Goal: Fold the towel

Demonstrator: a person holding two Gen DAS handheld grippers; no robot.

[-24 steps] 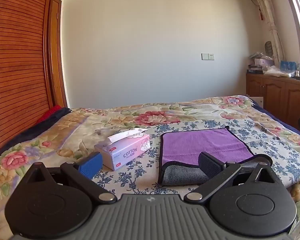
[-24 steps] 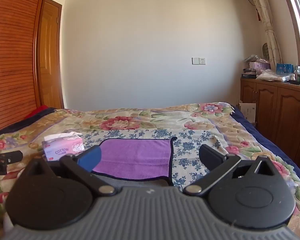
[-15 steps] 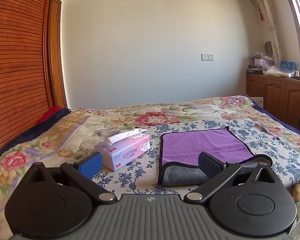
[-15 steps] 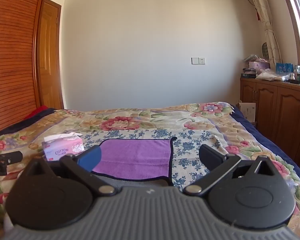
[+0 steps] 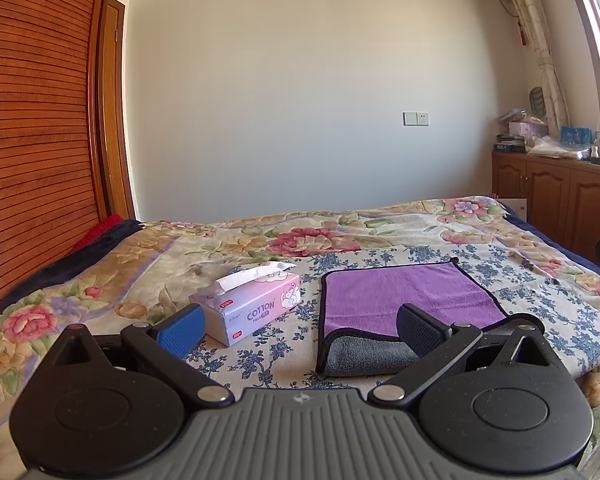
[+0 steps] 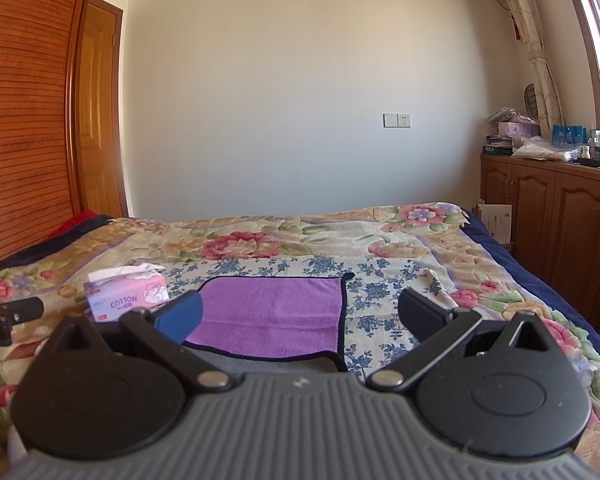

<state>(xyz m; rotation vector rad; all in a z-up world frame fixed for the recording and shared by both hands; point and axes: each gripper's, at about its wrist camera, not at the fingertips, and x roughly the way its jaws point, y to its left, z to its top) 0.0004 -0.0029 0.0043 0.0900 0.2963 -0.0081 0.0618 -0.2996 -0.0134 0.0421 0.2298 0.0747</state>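
Note:
A purple towel with a black edge lies on the flowered bedspread, folded over so that its grey underside shows along the near edge. It also shows in the right wrist view. My left gripper is open and empty, held above the bed just short of the towel's near left corner. My right gripper is open and empty, over the towel's near right part.
A tissue box marked COTTON stands left of the towel; it also shows in the right wrist view. A wooden slatted wardrobe is on the left. Wooden cabinets stand right of the bed. The left gripper's tip shows at the left edge.

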